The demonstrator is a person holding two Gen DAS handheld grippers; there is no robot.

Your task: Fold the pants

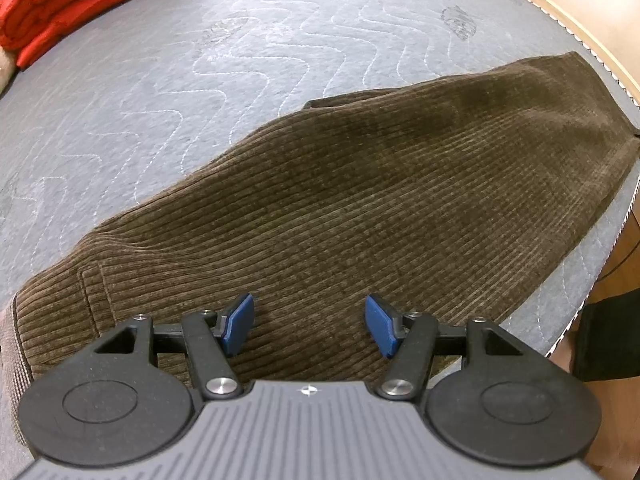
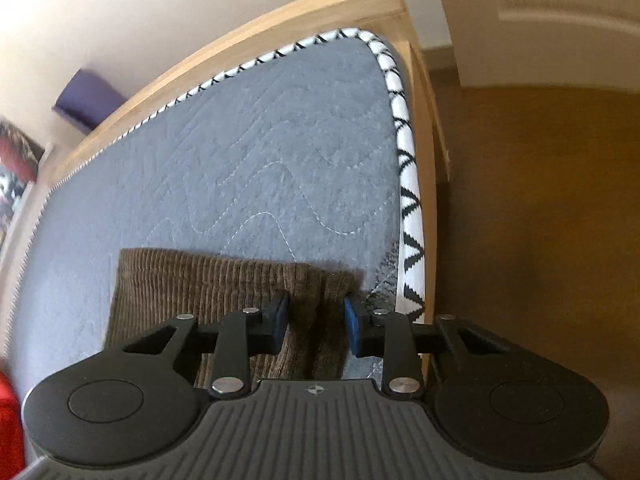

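Observation:
Brown corduroy pants (image 1: 360,184) lie flat on a grey quilted pad (image 1: 200,60), running from the near left to the far right edge. My left gripper (image 1: 310,322) is open and empty, hovering over the near part of the pants by a pocket seam. In the right wrist view the leg end of the pants (image 2: 208,280) lies near the pad's right edge. My right gripper (image 2: 316,320) is open, its blue pads (image 2: 351,318) straddling a raised ridge of the fabric without closing on it.
A folded red garment (image 1: 72,4) lies at the pad's far left. The pad (image 2: 260,140) has a black-and-white trim (image 2: 408,184) and sits on a light wooden table (image 2: 280,20). Brown floor (image 2: 540,220) lies to the right; a purple box (image 2: 88,100) stands behind.

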